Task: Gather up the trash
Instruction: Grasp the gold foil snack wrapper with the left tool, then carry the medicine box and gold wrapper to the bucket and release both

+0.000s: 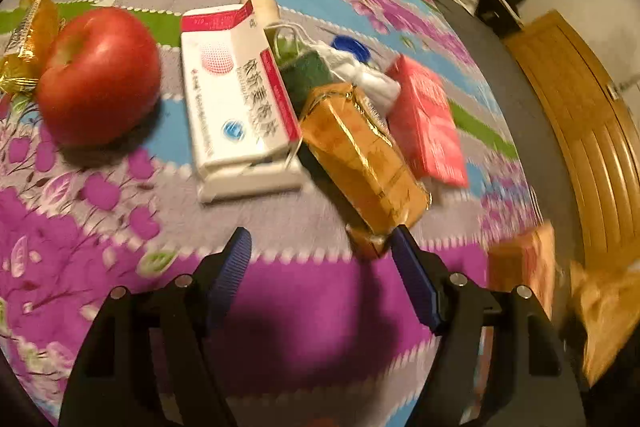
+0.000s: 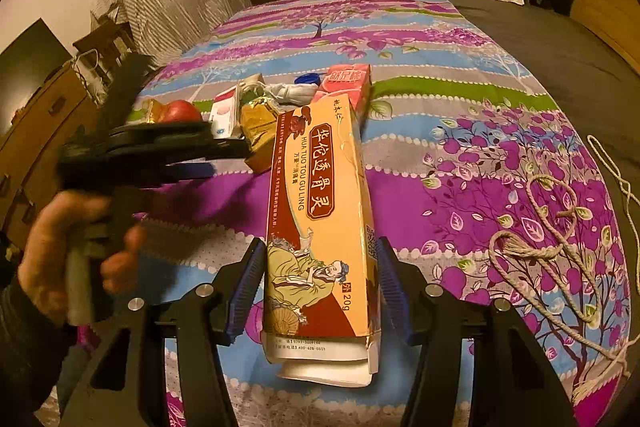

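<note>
1. Right wrist view: right claw clamped across long orange ointment carton, pads on both long sides near its lower end, carton tilted forward over bedspread.
2. Carton looks light, thin card, end flap open with white inner flap poking out; probably crushes if squeezed hard, so best held by the long edges as now.
3. Left wrist view: left claw spread wide, nothing between pads, right tip near end of gold foil pack.
4. Foil pack likely light, crinkly, slippery; take across narrow width, mid-body.
5. Rest of pile on bed: white-red medicine box, pink-red carton, crumpled white tissue, blue bottle cap, green sponge-like bit.
6. Apple beside gold wrapper, apart from pile; apple looks whole, probably not trash.
7. Containers: no bin or bag visible in either view; contents of boxes cannot tell.
8. Loose rope on bedspread, well apart from pile.
</note>
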{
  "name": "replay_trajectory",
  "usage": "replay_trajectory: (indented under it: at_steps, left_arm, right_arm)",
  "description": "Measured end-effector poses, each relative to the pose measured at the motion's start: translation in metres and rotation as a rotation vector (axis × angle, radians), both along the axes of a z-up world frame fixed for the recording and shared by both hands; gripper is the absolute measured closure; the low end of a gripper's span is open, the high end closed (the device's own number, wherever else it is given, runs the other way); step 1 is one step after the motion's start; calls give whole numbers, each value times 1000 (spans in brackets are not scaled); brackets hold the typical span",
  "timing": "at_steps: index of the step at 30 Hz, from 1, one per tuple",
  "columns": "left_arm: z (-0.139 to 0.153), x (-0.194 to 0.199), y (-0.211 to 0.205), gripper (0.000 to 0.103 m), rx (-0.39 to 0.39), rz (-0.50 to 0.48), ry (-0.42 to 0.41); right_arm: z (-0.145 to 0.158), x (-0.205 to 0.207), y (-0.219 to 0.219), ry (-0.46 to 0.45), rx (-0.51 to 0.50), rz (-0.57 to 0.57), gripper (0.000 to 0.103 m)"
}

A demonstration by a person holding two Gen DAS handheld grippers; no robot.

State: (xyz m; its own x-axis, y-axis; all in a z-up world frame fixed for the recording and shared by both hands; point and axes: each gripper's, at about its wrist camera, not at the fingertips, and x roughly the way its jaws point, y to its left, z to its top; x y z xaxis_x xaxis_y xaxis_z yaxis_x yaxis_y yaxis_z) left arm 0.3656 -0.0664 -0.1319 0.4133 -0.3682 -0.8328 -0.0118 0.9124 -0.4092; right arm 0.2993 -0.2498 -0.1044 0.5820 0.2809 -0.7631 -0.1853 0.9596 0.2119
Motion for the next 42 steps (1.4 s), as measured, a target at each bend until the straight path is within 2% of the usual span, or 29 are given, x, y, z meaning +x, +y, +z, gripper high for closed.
replay_trajectory:
  at_steps: [2, 8, 9, 11, 14, 15, 17, 21, 23, 26, 31, 34, 37, 42]
  left_arm:
    - [-2, 5, -3, 30, -25, 38, -8]
    - [-3, 3, -4, 29, -35, 102, -22]
    - [-5, 7, -3, 26, -37, 106, -30]
    - [-4, 13, -4, 20, -36, 118, -35]
    - [2, 22, -14, 21, -16, 146, -48]
    - [2, 23, -16, 25, -5, 150, -56]
    - [-2, 26, -23, 73, 16, 134, -55]
    - [10, 15, -22, 80, 49, 125, -142]
    - [23, 1, -17, 80, 66, 109, -197]
    - [45, -40, -12, 80, 95, 23, -276]
    - [79, -110, -12, 80, 142, -62, -371]
    - [104, -154, -27, 80, 151, -130, -450]
    - [126, -188, -47, 80, 125, -193, -505]
    - [147, -228, -91, 80, 96, -317, -558]
  right_arm:
    - [0, -5, 2, -10, 2, -2, 45]
    - [10, -7, 10, -56, 3, 6, 45]
    - [11, -9, 9, -61, 3, 3, 45]
    - [8, -6, 7, -62, -5, -1, 45]
    - [5, -9, 5, -66, -8, -21, 45]
    - [4, -9, 5, -67, -10, -25, 45]
    - [4, -12, 6, -82, -20, -40, 45]
    - [10, -21, 7, -133, -50, -63, 45]
    - [15, -30, 9, -162, -58, -75, 45]
    - [26, -46, 11, -227, -72, -98, 46]
    - [53, -84, 21, -343, -101, -146, 46]
    - [72, -121, 28, -418, -138, -192, 46]
    - [88, -158, 27, -469, -172, -244, 46]
    - [114, -218, 0, -493, -208, -354, 46]
